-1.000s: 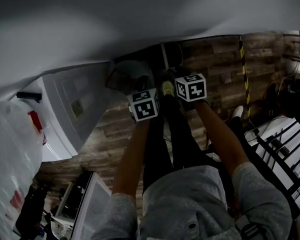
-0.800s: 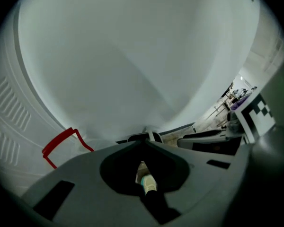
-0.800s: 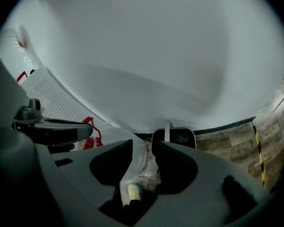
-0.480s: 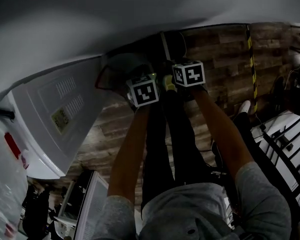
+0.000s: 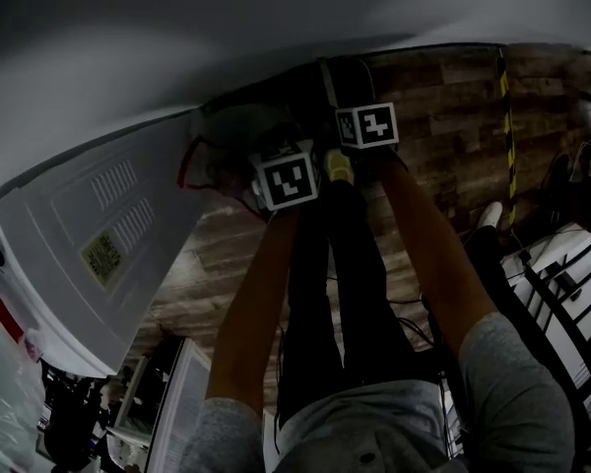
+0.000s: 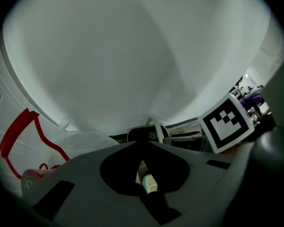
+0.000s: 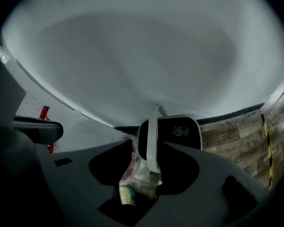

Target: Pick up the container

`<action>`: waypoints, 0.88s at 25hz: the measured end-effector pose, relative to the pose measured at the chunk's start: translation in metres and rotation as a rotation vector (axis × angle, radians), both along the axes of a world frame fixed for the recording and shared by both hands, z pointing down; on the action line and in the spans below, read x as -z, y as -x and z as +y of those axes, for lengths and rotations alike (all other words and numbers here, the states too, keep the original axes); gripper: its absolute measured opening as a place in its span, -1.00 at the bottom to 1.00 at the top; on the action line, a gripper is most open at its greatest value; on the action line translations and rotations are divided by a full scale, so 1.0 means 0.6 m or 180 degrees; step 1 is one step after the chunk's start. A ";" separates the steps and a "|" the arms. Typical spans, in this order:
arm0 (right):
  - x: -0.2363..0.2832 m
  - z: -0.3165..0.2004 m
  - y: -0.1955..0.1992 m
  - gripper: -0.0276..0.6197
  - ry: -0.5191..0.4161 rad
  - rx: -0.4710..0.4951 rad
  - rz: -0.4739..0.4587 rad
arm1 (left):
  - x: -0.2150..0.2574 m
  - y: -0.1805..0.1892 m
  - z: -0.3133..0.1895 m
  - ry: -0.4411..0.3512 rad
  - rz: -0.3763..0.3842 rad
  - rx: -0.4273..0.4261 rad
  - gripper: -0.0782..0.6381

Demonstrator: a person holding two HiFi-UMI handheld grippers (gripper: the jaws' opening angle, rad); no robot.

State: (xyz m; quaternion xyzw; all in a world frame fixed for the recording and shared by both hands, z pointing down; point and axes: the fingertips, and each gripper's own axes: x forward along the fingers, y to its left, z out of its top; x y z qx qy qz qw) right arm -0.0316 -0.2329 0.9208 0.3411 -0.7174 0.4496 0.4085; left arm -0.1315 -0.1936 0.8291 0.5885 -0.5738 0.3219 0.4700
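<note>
Black hard-shelled container with rounded corners and a white strap up its front (image 7: 180, 131): standing on the brown wood-plank floor (image 7: 236, 131), backed against the big pale wall (image 7: 132, 56), untouched so far.

Right gripper (image 7: 146, 148): jaws spread wide, just been opening, pressing on nothing. Strap and lower edge of the container framed in the gap. Also in that gap, crumpled clear plastic with red print (image 7: 135, 167) and, lower, something yellow-green (image 7: 128, 195), probably a shoe toe, hard to confirm in this dim light.

Left gripper (image 6: 142, 144): jaw tips together, pinching nothing, aimed just under the container.

Judged step: final approach before the grasp. To do it well:

- Keep the right jaws at full spread until past the chosen hold.
- Choose the purchase early. Judging the body broad against the gap, straddle the white strap or a top edge rather than the whole shell.
- Come in from the front and above, never from behind; no room on the wall side.
- Steer around the crumpled plastic, or brush it aside first, to avoid clamping film along with the strap.
- Open the left jaws before asking for a second hold from that side; closed as now, good only for a steadying nudge.
- Close slowly, check for an even bite, then lift straight up and away from the wall.
</note>
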 end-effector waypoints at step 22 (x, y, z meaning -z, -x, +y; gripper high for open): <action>-0.097 -0.030 0.042 -0.41 0.0003 0.0254 -0.0155 | -0.068 -0.060 -0.108 -0.0006 0.0202 0.0068 -0.73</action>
